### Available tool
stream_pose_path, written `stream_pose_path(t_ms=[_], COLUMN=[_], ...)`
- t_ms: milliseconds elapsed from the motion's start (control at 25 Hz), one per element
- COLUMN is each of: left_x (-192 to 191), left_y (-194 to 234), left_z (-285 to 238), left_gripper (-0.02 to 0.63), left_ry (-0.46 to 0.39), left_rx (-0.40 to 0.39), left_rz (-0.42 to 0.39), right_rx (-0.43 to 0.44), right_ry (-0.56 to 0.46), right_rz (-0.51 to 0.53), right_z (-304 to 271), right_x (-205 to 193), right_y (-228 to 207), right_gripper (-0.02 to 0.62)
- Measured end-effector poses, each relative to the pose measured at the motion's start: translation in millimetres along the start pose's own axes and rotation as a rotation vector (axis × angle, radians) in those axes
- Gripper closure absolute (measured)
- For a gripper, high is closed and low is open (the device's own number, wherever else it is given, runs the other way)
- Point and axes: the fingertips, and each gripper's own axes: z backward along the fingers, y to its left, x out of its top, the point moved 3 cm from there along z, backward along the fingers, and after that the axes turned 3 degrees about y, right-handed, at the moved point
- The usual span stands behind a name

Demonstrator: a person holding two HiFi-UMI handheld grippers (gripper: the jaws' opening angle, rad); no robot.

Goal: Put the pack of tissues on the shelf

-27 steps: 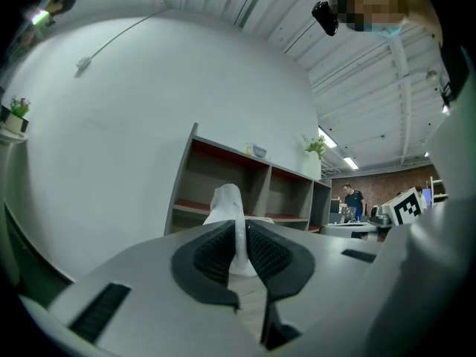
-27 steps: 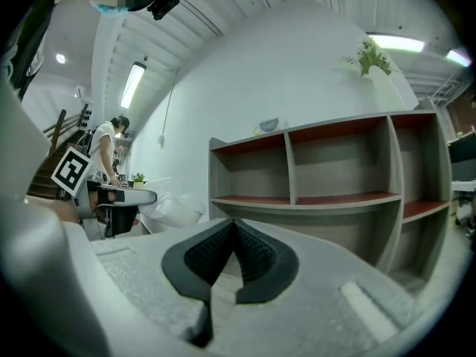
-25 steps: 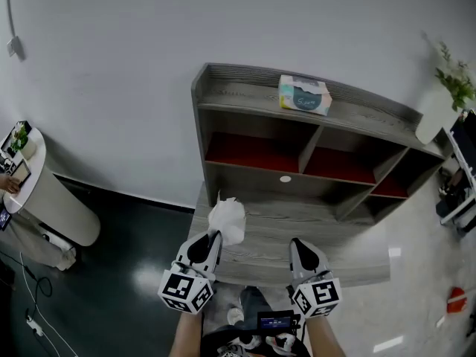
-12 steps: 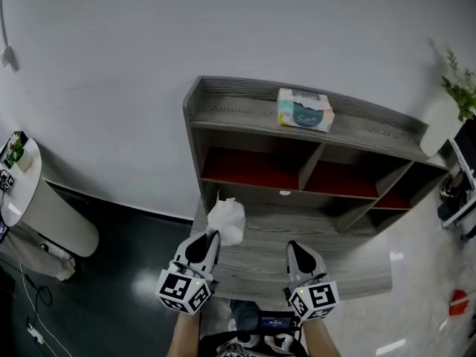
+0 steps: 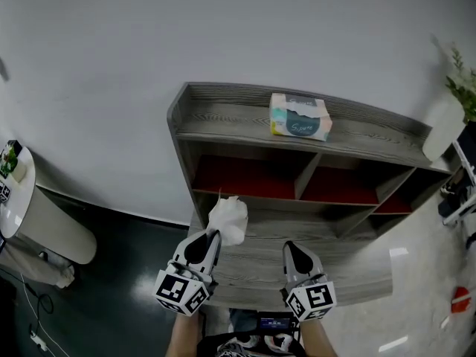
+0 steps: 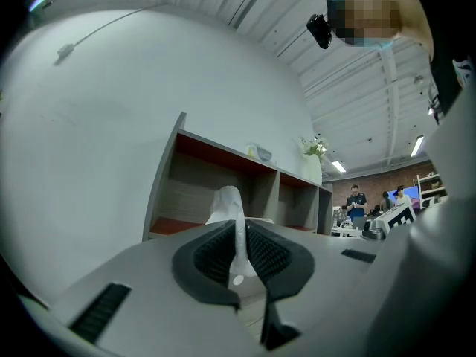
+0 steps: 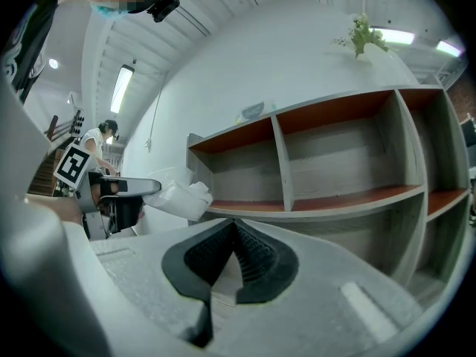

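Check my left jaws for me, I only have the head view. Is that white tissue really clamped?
Observer: Yes. In the left gripper view, the left gripper has its jaws closed on the white tissue, which sticks up past them.
Operator: And the right one?
Observer: In its own view, the right gripper has its jaws together with nothing between them.
Operator: Anyone nearby?
Observer: The left gripper view shows a person standing in the background, beyond the far end of the shelf.
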Motion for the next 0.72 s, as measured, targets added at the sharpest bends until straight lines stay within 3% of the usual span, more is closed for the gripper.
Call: stream_pose_path(t_ms=[280, 720], left_x=[18.7, 17.2], left_y=[2.4, 24.0], left_z=[-24.4, -54.7], left_gripper=[0.574, 0.574], left_ry=[-0.003, 0.006], left_rx=[-0.018, 0.000], left_rz=[-0.030, -0.046], right_rx=[-0.031, -0.061], right_ry=[-0.005, 0.014], right_rz=[-0.024, -0.051], right_z=[-11.2, -28.0], right_x=[1.2, -8.4], right_y=[-17.9, -41.9], right_gripper=[0.591, 0.591])
